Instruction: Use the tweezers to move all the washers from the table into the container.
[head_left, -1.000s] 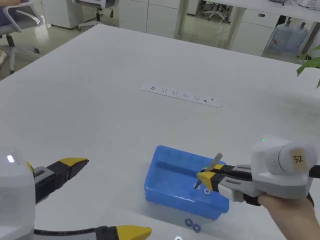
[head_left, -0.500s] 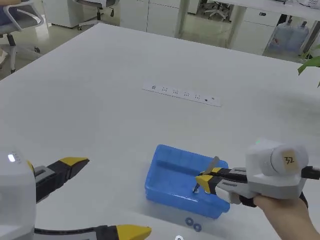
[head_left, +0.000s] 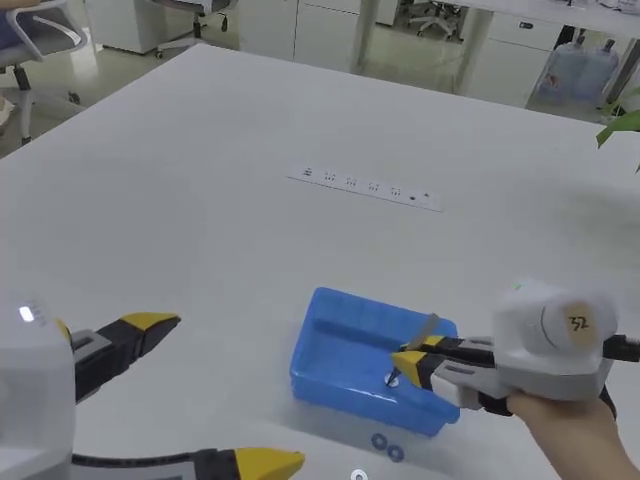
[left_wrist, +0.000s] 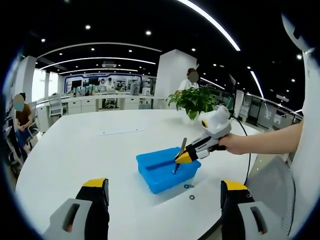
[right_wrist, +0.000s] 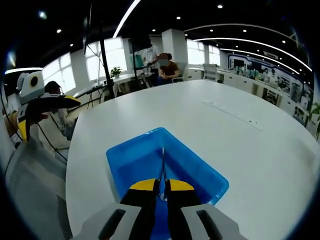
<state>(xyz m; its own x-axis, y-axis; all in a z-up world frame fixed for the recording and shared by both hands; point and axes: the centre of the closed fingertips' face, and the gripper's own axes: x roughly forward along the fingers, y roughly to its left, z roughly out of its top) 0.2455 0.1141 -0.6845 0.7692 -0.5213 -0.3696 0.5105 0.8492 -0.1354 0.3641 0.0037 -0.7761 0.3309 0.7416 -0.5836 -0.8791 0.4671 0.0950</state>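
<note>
Right tongs (head_left: 405, 365) are clenched on the tweezers (head_left: 431, 326), whose tips dip into the blue container (head_left: 330, 385); I cannot tell whether they carry a washer. Left tongs (head_left: 210, 392) hang spread wide and empty, well to the left. Washers (head_left: 378, 441) lie on the table (head_left: 250, 230) just near of the container. Against a second ago, the right tongs sit lower and the tweezers reach deeper; the washers on the table have not moved.

From the left tongs' view, the tweezers slant down into the container, with two washers beside it.

From the right tongs' view, the jaws pinch the tweezers above the container's floor.

Those washers look light, thin, hard and slippery; I'd pinch one across its rim, with one tip through the hole.
</note>
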